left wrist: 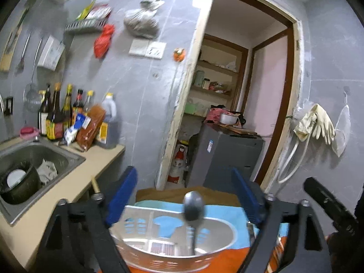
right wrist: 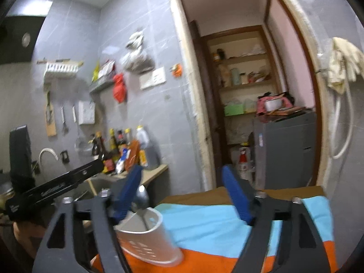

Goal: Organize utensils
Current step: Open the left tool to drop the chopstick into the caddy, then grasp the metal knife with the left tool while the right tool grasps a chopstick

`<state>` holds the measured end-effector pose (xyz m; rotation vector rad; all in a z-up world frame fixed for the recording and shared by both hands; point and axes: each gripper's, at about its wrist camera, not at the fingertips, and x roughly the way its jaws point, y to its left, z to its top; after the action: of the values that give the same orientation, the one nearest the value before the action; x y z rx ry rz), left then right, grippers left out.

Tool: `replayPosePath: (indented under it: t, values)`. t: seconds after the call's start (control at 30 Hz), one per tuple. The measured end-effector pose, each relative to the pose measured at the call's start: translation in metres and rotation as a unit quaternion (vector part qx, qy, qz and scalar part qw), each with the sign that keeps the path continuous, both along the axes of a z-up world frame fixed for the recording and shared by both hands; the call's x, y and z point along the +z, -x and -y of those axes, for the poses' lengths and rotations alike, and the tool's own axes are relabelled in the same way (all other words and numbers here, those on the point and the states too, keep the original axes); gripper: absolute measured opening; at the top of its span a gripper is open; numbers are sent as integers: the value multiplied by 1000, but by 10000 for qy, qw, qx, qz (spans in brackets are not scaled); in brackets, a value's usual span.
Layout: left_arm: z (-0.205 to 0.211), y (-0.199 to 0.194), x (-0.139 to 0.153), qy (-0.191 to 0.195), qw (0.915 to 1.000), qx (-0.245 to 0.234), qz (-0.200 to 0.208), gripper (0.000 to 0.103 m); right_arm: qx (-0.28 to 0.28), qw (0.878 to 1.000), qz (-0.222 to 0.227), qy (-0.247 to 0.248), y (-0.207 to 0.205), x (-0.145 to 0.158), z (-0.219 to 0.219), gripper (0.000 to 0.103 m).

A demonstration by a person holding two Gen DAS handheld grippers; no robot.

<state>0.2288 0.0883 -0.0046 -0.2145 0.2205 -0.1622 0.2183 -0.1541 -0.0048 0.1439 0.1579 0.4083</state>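
Both claws gape, left claw point(left wrist: 185, 195) and right claw point(right wrist: 182, 195) empty; steel spoon point(left wrist: 193, 207) looks light, slick — pinch its handle inside the holder point(left wrist: 173, 248).

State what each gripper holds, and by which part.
Nothing: left gripper and right gripper are both open and empty; the spoon stands in the holder.

Dim, motion-blurred, strong fisheye edge distortion
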Motion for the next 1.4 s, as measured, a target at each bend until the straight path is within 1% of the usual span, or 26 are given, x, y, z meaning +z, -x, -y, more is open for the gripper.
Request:
replayPosePath:
  t: [0.07, 0.1, 0.13, 0.17, 0.37, 0.43, 0.57, 0.67, 0.8, 0.83, 0.97, 1.0, 1.07, 1.13, 1.2, 1.27, 1.3, 1.33, 1.37, 1.4]
  values:
    - [14, 6, 7, -54, 9999, 20, 83, 97, -199, 9998, 98, -7, 9, 9, 22, 90]
    - [25, 10, 10, -98, 9999, 26, 117, 98, -256, 9996, 115, 9, 11, 11, 28, 93]
    - [32, 12, 12, -131, 9998, 19, 122, 98, -344, 9993, 131, 29, 14, 14, 37, 100]
    - [42, 15, 13, -186, 9998, 9, 114, 98, -456, 9988, 158, 41, 18, 17, 49, 103]
    - [89, 23, 10, -486, 9987, -145, 91, 99, -844, 9962, 120, 183, 33, 20, 89, 103]
    - [107, 25, 3, -622, 9979, -172, 71, 99, -947, 9952, 80, 230, 35, 16, 99, 103]
    - [134, 26, -15, -843, 9960, -284, -40, 99, -1145, 9928, -112, 343, 37, -1, 122, 103]
    - [153, 22, -33, -990, 9939, -416, -248, 99, -1271, 9905, -317, 411, 35, -17, 138, 103]
    - [173, 9, -60, -1147, 9893, -580, -696, 99, -1402, 9867, -706, 411, 26, -42, 160, 103]
    - [179, 2, -69, -1192, 9869, -648, -876, 99, -1412, 9860, -788, 405, 23, -46, 163, 103]
    - [195, -17, -97, -1346, 9783, -783, -1364, 98, -1369, 9796, -1394, 466, 1, -71, 172, 102]
    - [198, -22, -104, -1368, 9763, -820, -1465, 98, -1325, 9787, -1499, 461, -3, -76, 173, 101]
    - [202, -31, -113, -1373, 9728, -877, -1646, 95, -1237, 9762, -1716, 479, -12, -86, 174, 93]
    - [205, -44, -125, -1341, 9682, -959, -1880, 89, -1179, 9735, -1889, 516, -18, -94, 175, 85]
    - [208, -53, -134, -1351, 9639, -1015, -2058, 79, -1115, 9702, -2086, 525, -26, -102, 175, 80]
    - [213, -66, -144, -1389, 9574, -1122, -2270, 73, -1028, 9667, -2278, 558, -35, -110, 174, 71]
    - [215, -69, -146, -1410, 9554, -1153, -2324, 68, -986, 9649, -2358, 596, -39, -114, 173, 69]
    - [219, -75, -152, -1463, 9511, -1225, -2428, 66, -934, 9632, -2439, 636, -43, -118, 171, 64]
    - [220, -79, -154, -1489, 9486, -1269, -2489, 62, -887, 9617, -2504, 671, -47, -121, 170, 59]
    - [223, -84, -158, -1531, 9447, -1326, -2579, 58, -852, 9601, -2567, 711, -51, -124, 169, 57]
